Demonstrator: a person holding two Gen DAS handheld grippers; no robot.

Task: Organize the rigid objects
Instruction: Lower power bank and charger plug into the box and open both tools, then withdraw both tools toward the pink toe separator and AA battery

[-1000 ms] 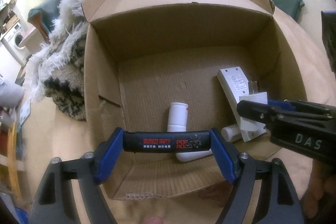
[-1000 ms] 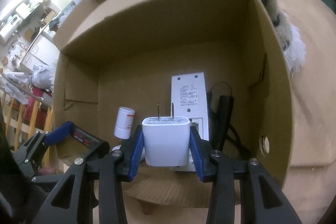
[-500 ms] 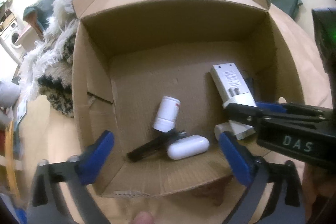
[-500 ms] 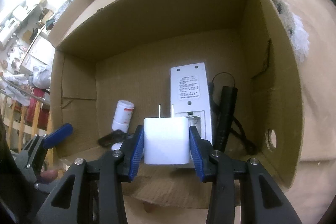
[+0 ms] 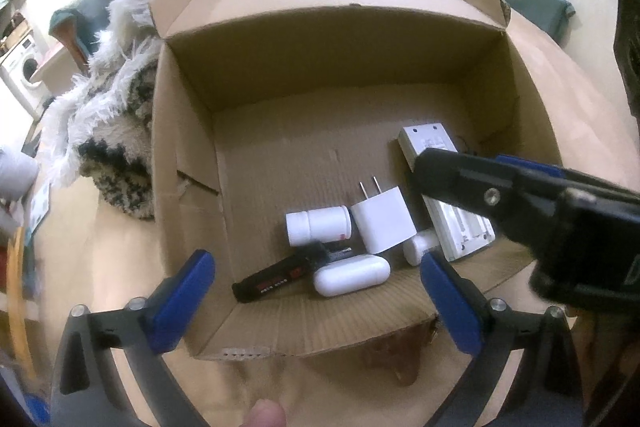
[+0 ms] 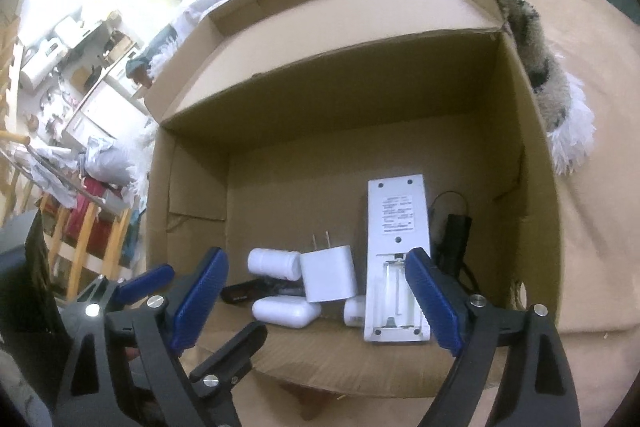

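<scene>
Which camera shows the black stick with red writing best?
The left wrist view. There the black stick with red writing lies almost whole on the cardboard box floor, its label readable. In the right wrist view only a dark sliver shows, behind the white pill-shaped case.

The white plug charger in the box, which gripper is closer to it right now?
Probably the right gripper: it hangs open just above the white charger. The left gripper, also open, sits back at the cardboard box front edge.
</scene>
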